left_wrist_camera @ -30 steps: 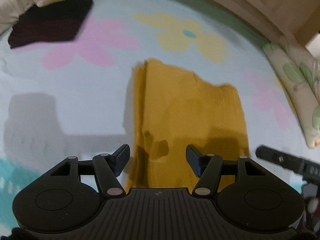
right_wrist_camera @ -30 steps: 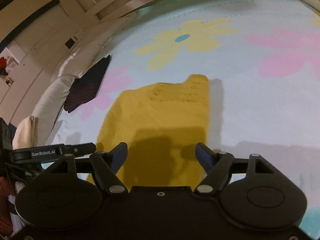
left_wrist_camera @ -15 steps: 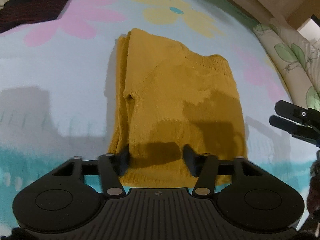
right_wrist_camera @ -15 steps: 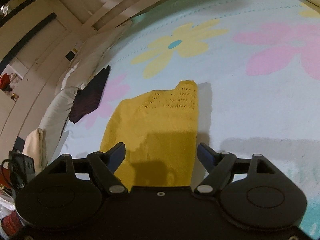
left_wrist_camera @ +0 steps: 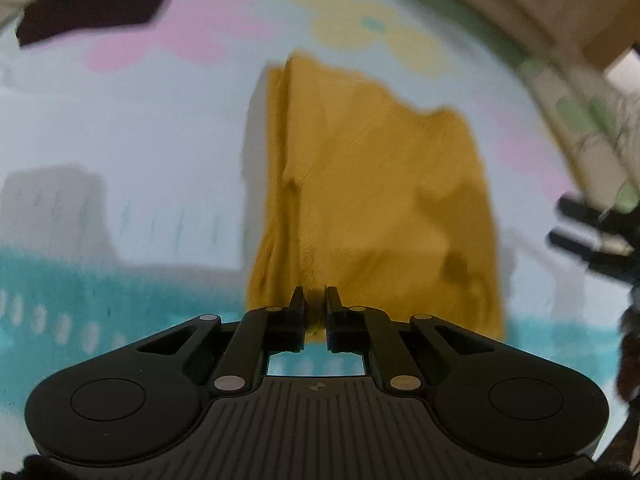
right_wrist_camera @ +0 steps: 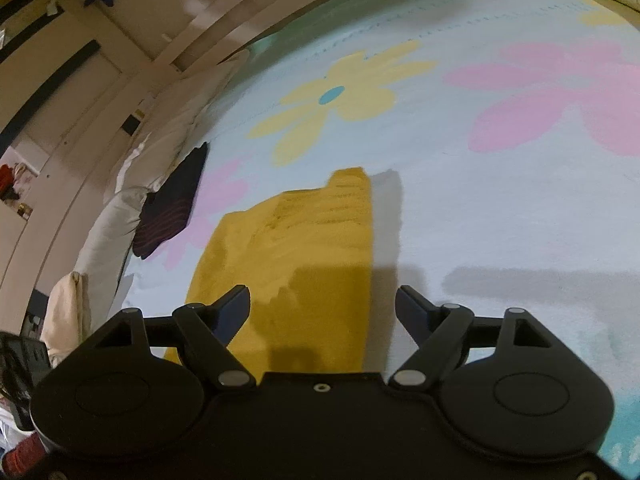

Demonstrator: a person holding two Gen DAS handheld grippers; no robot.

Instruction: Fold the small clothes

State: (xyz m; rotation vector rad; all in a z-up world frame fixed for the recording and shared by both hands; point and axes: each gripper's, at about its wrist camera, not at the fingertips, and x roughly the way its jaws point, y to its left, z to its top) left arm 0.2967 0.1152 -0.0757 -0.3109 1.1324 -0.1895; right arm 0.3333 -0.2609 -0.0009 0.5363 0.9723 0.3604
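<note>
A mustard-yellow knit garment (left_wrist_camera: 376,200) lies folded on a pale blue bedspread with flower prints (left_wrist_camera: 160,152). My left gripper (left_wrist_camera: 316,300) is shut on the garment's near edge, and the cloth rises in wrinkles from there. In the right wrist view the same garment (right_wrist_camera: 304,248) lies flat ahead. My right gripper (right_wrist_camera: 322,306) is open above its near right part, touching nothing. The right gripper also shows at the right edge of the left wrist view (left_wrist_camera: 588,236).
A dark folded cloth (left_wrist_camera: 92,4) lies at the far left of the bed, also in the right wrist view (right_wrist_camera: 172,208). White pillows (right_wrist_camera: 136,184) line the left side. A floral pillow (left_wrist_camera: 592,128) lies at the right. Wooden bed frame (right_wrist_camera: 224,8) behind.
My left gripper has closed on the garment's near edge and lifted it slightly. My right gripper stays open and has moved a little closer over the garment.
</note>
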